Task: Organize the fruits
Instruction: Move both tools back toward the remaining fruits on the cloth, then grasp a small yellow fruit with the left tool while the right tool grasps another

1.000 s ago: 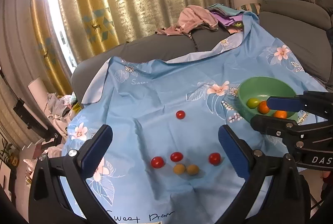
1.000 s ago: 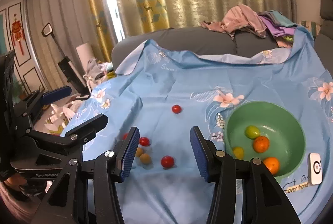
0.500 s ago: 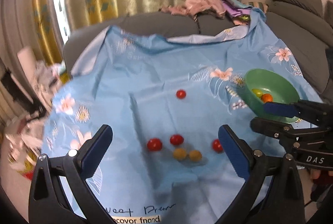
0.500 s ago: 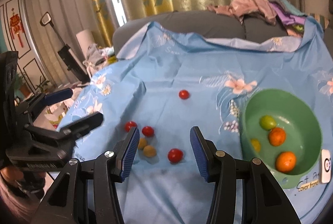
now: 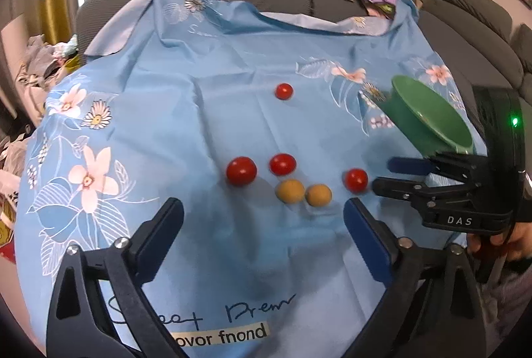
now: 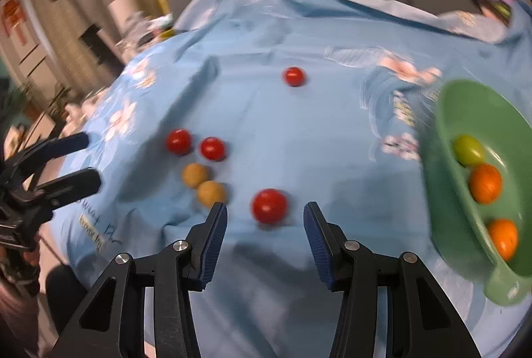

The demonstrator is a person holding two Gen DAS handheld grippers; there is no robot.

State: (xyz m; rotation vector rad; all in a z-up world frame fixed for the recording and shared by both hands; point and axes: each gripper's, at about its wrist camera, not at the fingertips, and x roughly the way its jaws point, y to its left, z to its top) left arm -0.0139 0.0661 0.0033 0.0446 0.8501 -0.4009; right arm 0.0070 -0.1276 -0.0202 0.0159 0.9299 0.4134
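On the blue floral cloth (image 5: 199, 125), four red tomatoes and two tan fruits lie loose. Left tool (image 5: 262, 218), wide open and empty, has just been closing slightly above the tan pair (image 5: 304, 191). Right tool (image 6: 265, 218), partly open, flanks one red tomato (image 6: 269, 205) without touching. Green bowl (image 6: 442, 191) holds three fruits.

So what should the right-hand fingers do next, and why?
Probably ease down a little further and close on the nearest small round red fruit. It lies on the blue flowered cloth just ahead of the open right gripper, nothing is held yet, and the green plastic bowl sits close on that side.
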